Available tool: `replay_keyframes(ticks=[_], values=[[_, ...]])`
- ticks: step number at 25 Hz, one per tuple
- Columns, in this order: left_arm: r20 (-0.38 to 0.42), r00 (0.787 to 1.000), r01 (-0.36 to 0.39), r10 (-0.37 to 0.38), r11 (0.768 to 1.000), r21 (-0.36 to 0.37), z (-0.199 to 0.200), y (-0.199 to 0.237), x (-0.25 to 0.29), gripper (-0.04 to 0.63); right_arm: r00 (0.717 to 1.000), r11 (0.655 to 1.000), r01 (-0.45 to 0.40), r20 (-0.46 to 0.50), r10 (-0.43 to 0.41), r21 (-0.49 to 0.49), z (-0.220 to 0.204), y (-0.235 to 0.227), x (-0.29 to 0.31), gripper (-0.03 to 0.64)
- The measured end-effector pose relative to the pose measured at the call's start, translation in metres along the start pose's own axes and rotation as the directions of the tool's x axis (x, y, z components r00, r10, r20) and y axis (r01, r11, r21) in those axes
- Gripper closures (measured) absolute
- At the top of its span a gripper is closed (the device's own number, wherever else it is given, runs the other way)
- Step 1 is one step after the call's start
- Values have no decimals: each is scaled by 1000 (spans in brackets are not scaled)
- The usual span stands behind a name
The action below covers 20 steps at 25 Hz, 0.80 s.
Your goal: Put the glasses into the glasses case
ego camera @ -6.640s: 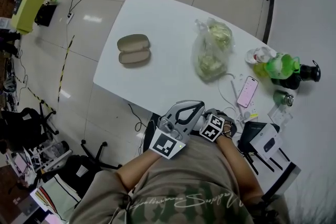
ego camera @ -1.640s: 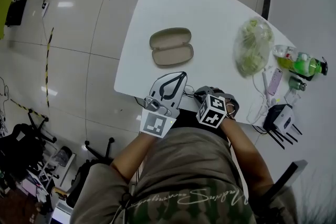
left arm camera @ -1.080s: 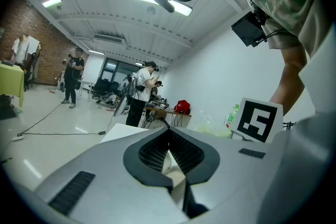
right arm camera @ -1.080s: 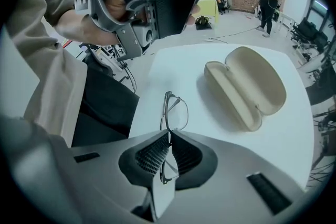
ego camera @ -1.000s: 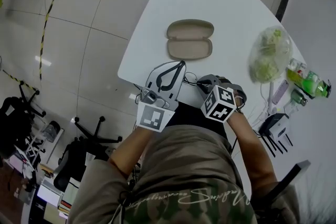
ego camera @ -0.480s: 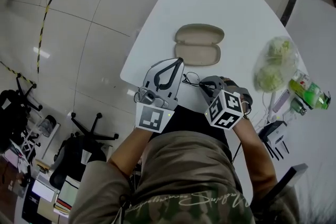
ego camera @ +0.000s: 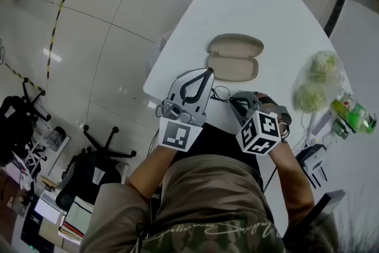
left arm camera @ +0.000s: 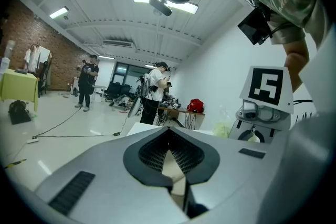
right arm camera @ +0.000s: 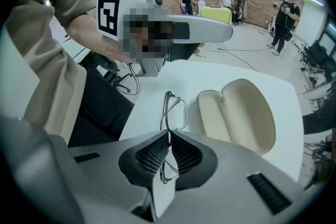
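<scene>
Since the thin, dark wire-framed glasses [right arm camera: 173,110] are pinched edge-on at about the middle of the frame, the carry to the case calls for a slow, level move. One lens juts forward past the jaw tips and the other sits back between the pads. The right gripper [right arm camera: 168,137] has its jaws closed on them. Seen from the head, the glasses [ego camera: 221,92] show only as a faint wire loop just ahead of the right gripper [ego camera: 240,101], above the near edge of the white table [ego camera: 266,3]. Whether they touch the tabletop I cannot tell.

Just beyond them lies the beige oval clamshell glasses case [right arm camera: 239,113], open, both hollow halves facing up and empty. From the head view the case [ego camera: 234,57] lies across the line of reach, so its long axis suits the frame if the wrist turns the glasses flat and broadside first. I judge it best to bring the frame low over one half and let it settle along the hollow. The jaws should part only once the frame rests there. Dropped from height, so light a frame could bounce out or land on the hinge ridge.

Beside the right gripper, the left gripper [left arm camera: 169,136] has its jaws brought together on nothing. In the head view, the left gripper [ego camera: 204,74] points toward the case, near it. It could steady the rim, since a light case may slide when nudged. A clear plastic bag of green stuff [ego camera: 315,81] lies well apart to the right, out of the way.
</scene>
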<state>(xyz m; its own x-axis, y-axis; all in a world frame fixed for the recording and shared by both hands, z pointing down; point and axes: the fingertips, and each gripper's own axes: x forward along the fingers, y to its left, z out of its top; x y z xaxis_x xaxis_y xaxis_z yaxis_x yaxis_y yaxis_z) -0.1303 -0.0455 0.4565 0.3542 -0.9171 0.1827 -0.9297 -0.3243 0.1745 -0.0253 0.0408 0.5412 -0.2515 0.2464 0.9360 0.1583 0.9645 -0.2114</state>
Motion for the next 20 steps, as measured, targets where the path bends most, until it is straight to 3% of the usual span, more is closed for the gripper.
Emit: replay_keyframes(ticks=[20], values=[[17,1000,-26,26,1000,-11,8,14,-16,589,998,997,51,-27,-53,-55,16,-29,-10,591]])
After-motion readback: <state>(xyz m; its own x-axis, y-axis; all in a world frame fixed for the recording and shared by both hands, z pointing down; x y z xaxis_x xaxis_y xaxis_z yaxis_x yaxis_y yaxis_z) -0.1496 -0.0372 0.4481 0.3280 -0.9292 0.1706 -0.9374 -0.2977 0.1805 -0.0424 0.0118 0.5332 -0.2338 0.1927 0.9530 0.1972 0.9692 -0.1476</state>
